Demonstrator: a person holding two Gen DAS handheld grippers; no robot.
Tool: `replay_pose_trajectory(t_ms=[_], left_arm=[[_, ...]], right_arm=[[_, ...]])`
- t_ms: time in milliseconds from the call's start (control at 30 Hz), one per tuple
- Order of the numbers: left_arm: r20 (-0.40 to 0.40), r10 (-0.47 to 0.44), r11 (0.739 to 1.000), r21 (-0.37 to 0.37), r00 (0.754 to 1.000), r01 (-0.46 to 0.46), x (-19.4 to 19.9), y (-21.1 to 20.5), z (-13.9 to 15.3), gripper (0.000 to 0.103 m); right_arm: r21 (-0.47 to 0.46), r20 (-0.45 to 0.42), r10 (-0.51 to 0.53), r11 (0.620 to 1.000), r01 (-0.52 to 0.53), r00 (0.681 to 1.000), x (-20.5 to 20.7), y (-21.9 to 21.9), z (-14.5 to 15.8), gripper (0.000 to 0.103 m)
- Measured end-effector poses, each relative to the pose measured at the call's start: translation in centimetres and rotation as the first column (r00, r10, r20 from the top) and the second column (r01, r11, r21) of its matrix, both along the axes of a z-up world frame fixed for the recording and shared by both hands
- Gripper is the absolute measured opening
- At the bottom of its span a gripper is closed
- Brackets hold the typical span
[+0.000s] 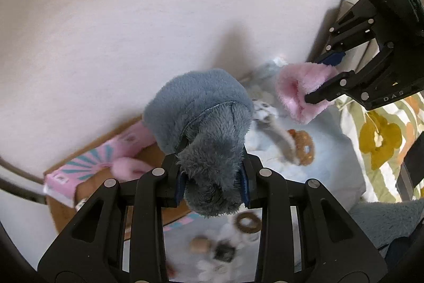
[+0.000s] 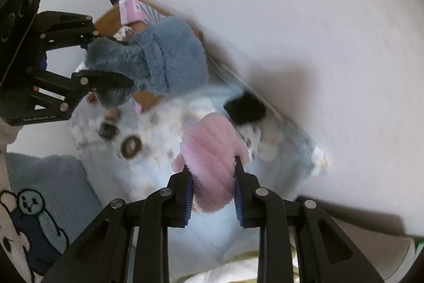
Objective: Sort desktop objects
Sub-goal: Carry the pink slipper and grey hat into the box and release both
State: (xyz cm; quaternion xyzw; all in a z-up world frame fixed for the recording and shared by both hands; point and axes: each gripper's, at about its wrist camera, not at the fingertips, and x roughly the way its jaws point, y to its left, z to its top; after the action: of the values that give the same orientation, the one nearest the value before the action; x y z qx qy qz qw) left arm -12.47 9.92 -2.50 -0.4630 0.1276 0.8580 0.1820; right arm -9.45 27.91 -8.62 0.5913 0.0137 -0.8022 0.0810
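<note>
Sorting in mid-course, judged from the present layout. The left tool [image 1: 212, 183] is pinching one blue-grey plush slipper [image 1: 201, 118], lifted clear of the pale blue cloth [image 1: 328, 166]. The right tool [image 2: 213, 192] is pinching one pink plush slipper [image 2: 212, 158], also raised. A cardboard box [image 1: 92, 184] lies beside the wall, apparently already holding something pink and fluffy [image 1: 129, 169], perhaps a second pink slipper; blur prevents certainty. Left on the cloth: two ring-shaped items, one orange [image 1: 303, 147] and one brown [image 1: 247, 223], one grey plush toy [image 1: 275, 129], one small dark block [image 1: 225, 252] and one tan round piece [image 1: 200, 246]. Two slippers are therefore in hand, and at least five small items appear unsorted.
</note>
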Motion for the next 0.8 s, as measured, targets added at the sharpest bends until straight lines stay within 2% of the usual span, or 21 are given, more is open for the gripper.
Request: replay_pose_trajectory(t_ms=[200, 400, 600, 800], left_arm=[[-0.017, 0.060, 0.998, 0.007, 0.998, -0.060, -0.4, -5.1, 1.2, 0.029], [-0.015, 0.104, 0.995, 0.009, 0.994, -0.104, -0.5, -9.7, 1.2, 0.029], [-0.003, 0.131, 0.991, 0.008, 0.991, -0.131, -1.0, -13.8, 0.8, 0.029], [0.016, 0.150, 0.989, 0.004, 0.989, -0.150, -1.5, -17.7, -0.5, 0.029]], right_arm=[[-0.015, -0.034, 0.037, 0.999, -0.037, 0.999, -3.7, -3.1, 1.9, 0.024], [-0.046, -0.055, 0.076, 0.996, -0.079, 0.996, -7.2, -6.6, 2.7, 0.024], [-0.067, -0.069, 0.093, 0.993, -0.098, 0.993, -10.6, -9.8, 2.6, 0.024], [-0.100, -0.041, 0.086, 0.991, -0.090, 0.995, -13.3, -12.3, 1.5, 0.024]])
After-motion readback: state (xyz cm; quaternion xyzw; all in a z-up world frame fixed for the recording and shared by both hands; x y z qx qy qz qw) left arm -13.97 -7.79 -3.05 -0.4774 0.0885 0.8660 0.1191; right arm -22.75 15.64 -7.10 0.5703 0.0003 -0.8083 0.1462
